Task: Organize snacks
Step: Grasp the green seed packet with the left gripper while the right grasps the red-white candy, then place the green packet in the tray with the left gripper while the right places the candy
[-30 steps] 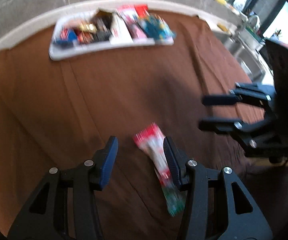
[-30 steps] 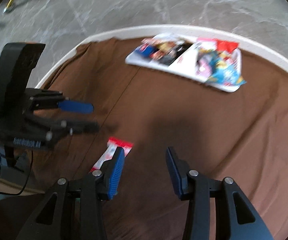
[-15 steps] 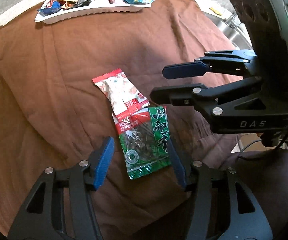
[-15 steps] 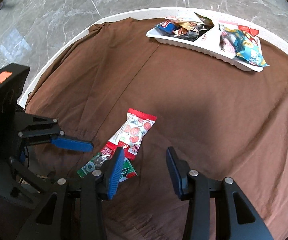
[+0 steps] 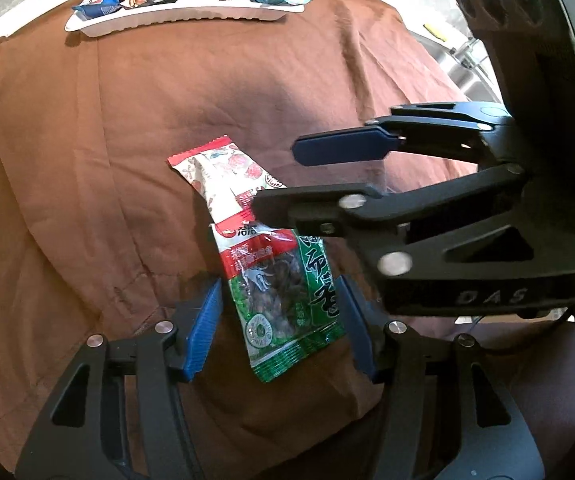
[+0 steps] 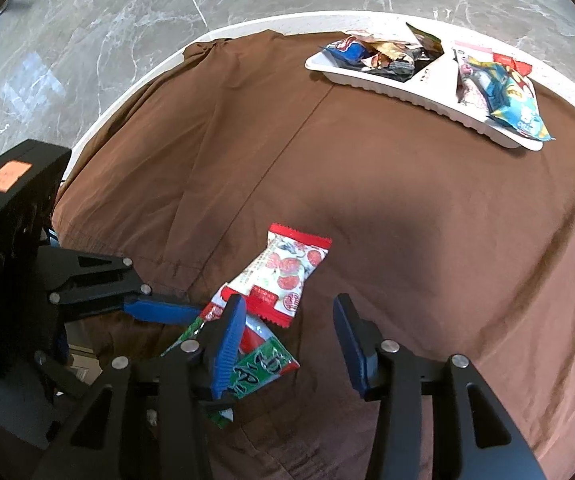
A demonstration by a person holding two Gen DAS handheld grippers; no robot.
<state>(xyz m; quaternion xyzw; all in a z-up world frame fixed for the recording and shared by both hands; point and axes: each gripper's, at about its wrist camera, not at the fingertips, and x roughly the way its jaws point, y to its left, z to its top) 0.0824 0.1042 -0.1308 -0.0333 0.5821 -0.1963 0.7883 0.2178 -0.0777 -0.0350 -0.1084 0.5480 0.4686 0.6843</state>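
The green packet [image 5: 287,292] lies on the brown cloth [image 5: 127,120] over the surface, between the left gripper's [image 5: 279,320] parted jaws, untouched by either. The red packet [image 6: 287,272] overlaps its top end. The right gripper [image 6: 287,332] hangs above both, jaws easing apart and empty, one finger hiding part of each packet. The tray [image 6: 407,88] far off holds jumbled, unreadable snacks.

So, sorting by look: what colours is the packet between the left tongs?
Green and red packet, clearest in the left wrist view.
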